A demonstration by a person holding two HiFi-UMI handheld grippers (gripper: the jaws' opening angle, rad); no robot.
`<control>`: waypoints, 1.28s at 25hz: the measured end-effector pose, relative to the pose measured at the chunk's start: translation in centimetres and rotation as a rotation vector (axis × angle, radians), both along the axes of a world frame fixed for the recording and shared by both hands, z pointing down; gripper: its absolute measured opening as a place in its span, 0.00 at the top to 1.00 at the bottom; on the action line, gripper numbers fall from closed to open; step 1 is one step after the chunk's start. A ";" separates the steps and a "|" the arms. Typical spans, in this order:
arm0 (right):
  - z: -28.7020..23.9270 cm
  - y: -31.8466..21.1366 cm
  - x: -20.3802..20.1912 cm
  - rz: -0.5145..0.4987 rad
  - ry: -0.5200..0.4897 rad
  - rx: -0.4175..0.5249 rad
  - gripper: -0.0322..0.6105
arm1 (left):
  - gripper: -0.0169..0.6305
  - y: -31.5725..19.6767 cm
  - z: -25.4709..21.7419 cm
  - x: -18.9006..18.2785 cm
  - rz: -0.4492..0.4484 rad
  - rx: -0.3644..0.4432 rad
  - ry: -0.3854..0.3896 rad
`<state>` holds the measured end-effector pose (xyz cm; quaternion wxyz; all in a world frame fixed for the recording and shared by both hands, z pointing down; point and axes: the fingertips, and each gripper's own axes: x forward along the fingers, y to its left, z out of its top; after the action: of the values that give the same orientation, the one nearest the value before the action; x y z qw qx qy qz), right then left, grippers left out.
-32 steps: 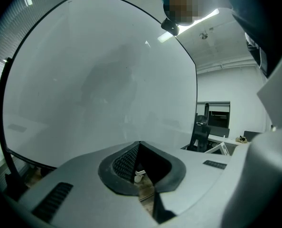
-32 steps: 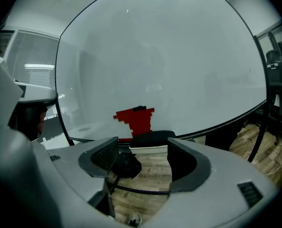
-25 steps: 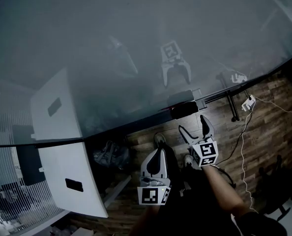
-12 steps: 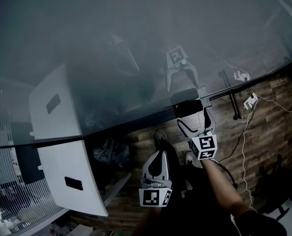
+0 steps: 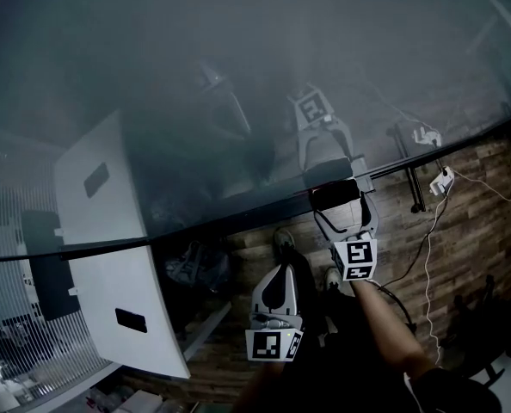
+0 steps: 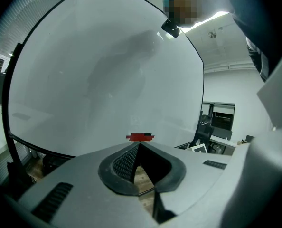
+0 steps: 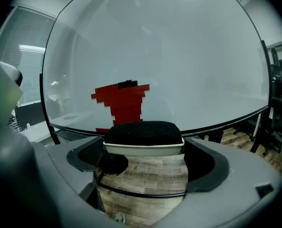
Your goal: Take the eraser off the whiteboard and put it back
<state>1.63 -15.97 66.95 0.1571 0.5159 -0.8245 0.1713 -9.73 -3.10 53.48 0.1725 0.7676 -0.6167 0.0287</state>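
The eraser (image 5: 335, 194), black felt on a white base, sits at the lower edge of the large whiteboard (image 5: 238, 58). My right gripper (image 5: 341, 208) reaches up to it with a finger on either side. In the right gripper view the eraser (image 7: 143, 133) lies across the gap of the right gripper (image 7: 143, 152). Its jaws have just been opening and stand wide, not pressing on the eraser. My left gripper (image 5: 277, 277) hangs lower and left of it, shut and empty. In the left gripper view its tips (image 6: 139, 145) meet, pointing at the whiteboard (image 6: 84, 80).
A red blocky patch (image 7: 122, 101) shows on the whiteboard (image 7: 188, 51) behind the eraser. White panels (image 5: 96, 188) stand at the left. A power strip with cables (image 5: 438, 180) lies on the wooden floor (image 5: 470, 231) at the right. A dark bag (image 5: 191, 269) sits under the board.
My right gripper has moved up to the board's lower edge, so its fingers now flank the eraser. The left gripper has stayed in place.
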 end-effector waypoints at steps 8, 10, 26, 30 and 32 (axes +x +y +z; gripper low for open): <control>0.1 0.2 0.1 0.008 0.035 0.011 0.14 | 0.96 -0.3 0.1 0.6 0.017 -0.002 0.002; 0.0 0.2 0.1 0.011 0.035 0.012 0.14 | 0.96 -0.3 0.0 0.8 0.020 -0.002 0.000; -0.5 0.6 0.5 0.014 0.010 0.019 0.15 | 0.96 0.5 -0.1 0.9 0.011 0.007 0.010; -0.8 0.7 0.6 0.009 0.008 0.026 0.15 | 0.96 0.7 -0.2 1.0 0.007 0.015 0.011; -1.0 0.9 0.6 0.007 0.002 0.031 0.15 | 0.96 1.0 -0.2 1.0 0.004 0.017 0.011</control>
<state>2.24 -15.08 65.99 0.1492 0.5215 -0.8250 0.1584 -8.70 -2.11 53.26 0.1691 0.7705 -0.6143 0.0196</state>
